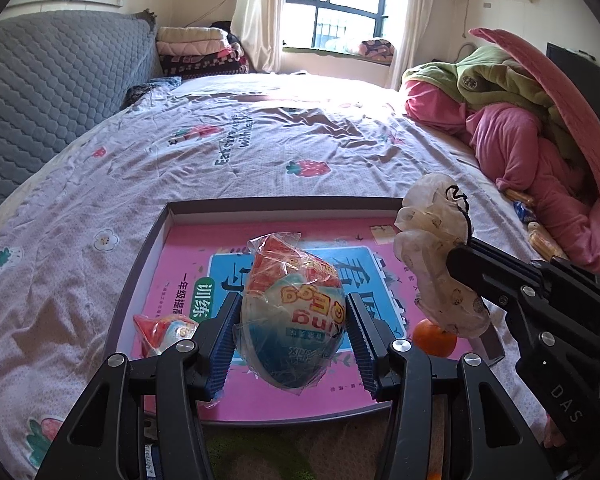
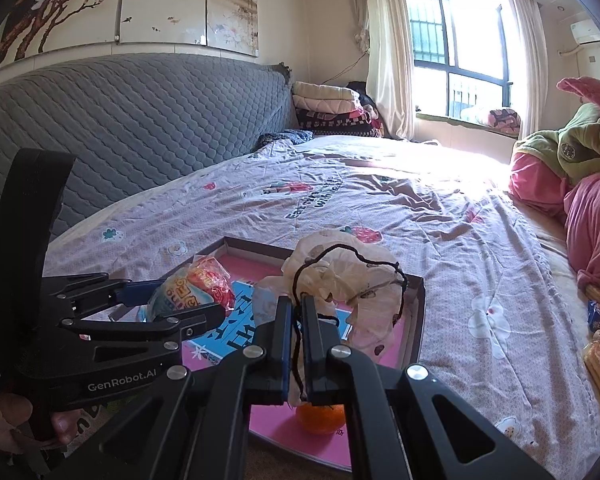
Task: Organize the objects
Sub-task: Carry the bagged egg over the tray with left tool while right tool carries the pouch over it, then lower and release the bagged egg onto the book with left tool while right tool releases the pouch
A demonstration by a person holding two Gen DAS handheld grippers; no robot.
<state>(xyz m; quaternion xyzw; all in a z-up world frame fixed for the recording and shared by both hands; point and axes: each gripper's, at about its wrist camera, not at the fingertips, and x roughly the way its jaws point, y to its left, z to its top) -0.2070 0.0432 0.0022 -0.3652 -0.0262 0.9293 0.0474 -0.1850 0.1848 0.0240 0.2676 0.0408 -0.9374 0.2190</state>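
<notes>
Progress: I judge the sort about half done.

- Tray (image 1: 162, 240), one, on the bed (image 1: 260, 152). Inside: one orange (image 1: 434, 338), one wrapped toy (image 1: 160, 330).
- My left gripper (image 1: 292, 322): jaws pinching one wrapped egg toy (image 1: 292, 312), held over the tray.
- My right gripper (image 2: 297, 344): jaws pressed on the cord of one frilly pouch (image 2: 352, 280), over the tray.
- Snack packets (image 2: 598, 356) outside the tray: perhaps three; that edge is blurred.

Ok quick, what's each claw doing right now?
Left claw: closed on the wrapped toy egg, held above the tray.
Right claw: closed on the cream scrunchie, pinching it and its dark cord.
</notes>
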